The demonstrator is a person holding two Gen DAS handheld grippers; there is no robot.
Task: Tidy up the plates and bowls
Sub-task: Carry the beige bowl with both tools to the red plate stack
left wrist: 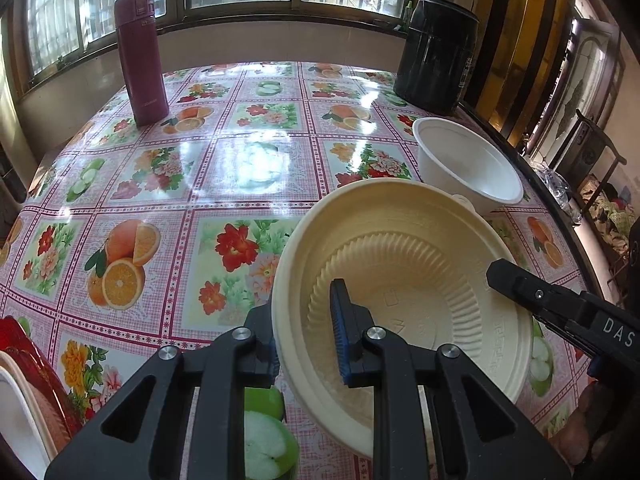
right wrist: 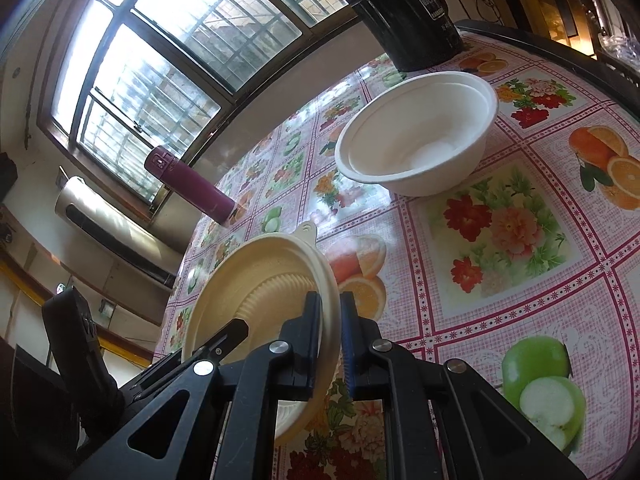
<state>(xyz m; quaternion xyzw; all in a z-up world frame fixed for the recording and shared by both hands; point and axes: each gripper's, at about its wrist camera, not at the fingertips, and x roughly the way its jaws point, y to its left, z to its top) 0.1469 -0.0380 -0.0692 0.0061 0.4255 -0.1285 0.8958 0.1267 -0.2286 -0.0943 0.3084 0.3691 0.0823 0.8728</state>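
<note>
A cream ribbed plate [left wrist: 400, 248] [right wrist: 256, 272] is held tilted over the flowered tablecloth by both grippers. My left gripper [left wrist: 304, 340] is shut on the plate's left rim, one finger under it and one inside. My right gripper [right wrist: 330, 336] is shut on the opposite rim; one of its fingers [left wrist: 516, 284] shows in the left wrist view. A white bowl [left wrist: 468, 164] [right wrist: 416, 140] stands beyond the plate near the table's right edge, seemingly with a second bowl nested inside.
A maroon flask [left wrist: 140, 56] [right wrist: 188, 184] stands at the far left, a black kettle [left wrist: 438, 52] [right wrist: 404, 12] at the far right. A stack with a red plate [left wrist: 44, 364] lies at the near left. The table's dark edge [left wrist: 560, 208] runs on the right.
</note>
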